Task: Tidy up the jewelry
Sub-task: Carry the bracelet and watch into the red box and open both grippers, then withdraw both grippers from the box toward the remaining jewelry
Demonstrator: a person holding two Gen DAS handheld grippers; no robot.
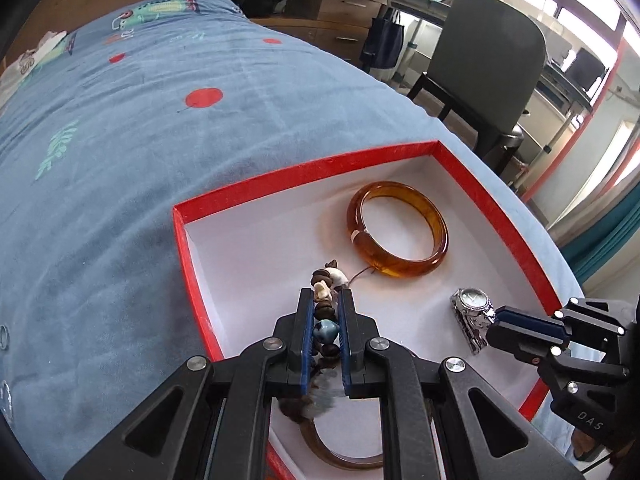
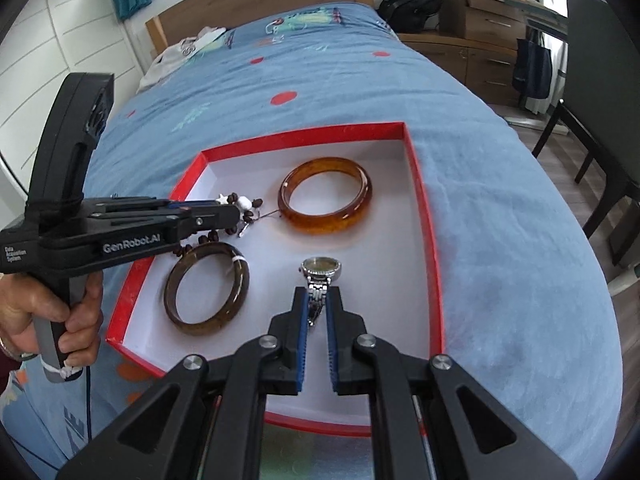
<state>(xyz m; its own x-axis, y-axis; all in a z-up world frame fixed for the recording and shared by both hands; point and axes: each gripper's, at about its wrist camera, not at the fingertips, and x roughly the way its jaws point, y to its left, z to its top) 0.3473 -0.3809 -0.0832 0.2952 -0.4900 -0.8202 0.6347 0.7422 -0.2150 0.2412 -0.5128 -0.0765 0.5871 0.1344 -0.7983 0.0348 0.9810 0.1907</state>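
Note:
A red box with a white inside lies on the blue bed. In it rest an amber bangle and a darker brown bangle. My left gripper is shut on a beaded bracelet of brown, white and blue beads, low over the box floor. A silver watch is pinched by its band in my right gripper, its face just above the white floor near the box's right wall.
The blue bedspread stretches beyond the box. A dark chair and wooden drawers stand past the bed's right edge. A hand holds the left tool's grip.

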